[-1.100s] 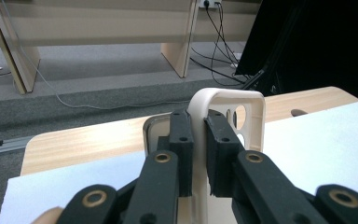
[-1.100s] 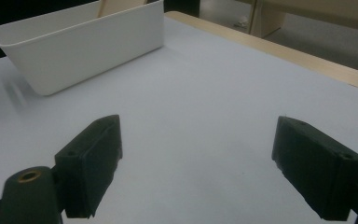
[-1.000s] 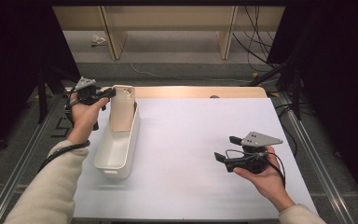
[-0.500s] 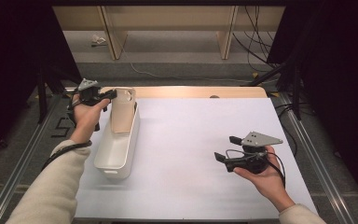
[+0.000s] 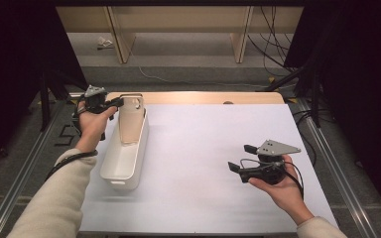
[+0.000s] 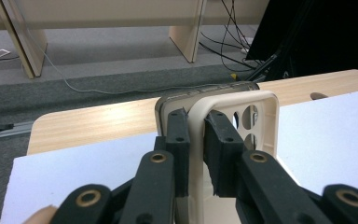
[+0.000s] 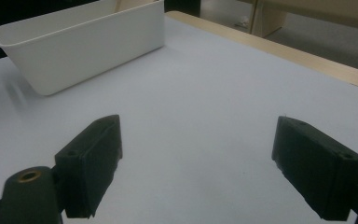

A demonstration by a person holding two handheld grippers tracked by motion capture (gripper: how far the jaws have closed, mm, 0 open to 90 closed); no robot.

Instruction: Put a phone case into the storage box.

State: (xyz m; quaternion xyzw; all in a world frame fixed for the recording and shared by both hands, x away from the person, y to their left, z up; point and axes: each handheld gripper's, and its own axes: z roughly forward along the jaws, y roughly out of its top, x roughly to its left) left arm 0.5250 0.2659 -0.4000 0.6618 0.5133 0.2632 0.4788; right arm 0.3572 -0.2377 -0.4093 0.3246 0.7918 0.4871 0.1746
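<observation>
Phone case [image 6: 242,105] upright between left tongs [image 6: 195,126], over white bin [image 5: 125,158].

Left arm: light-sleeved forearm enters at 7 o'clock and reaches toward 11 o'clock.
Left gripper [image 5: 120,102]: held in the left hand [image 5: 90,124], pointing toward 3 o'clock, jaws clamped close together on something thin, having just eased open slightly.
Right gripper [image 5: 242,157]: cradled in the right hand [image 5: 278,184] at 4 o'clock, pointing toward 9 o'clock, jaws wide apart.

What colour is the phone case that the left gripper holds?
The phone case is cream, almost beige, a little warmer than the white bin. The left gripper view shows it best.
</observation>
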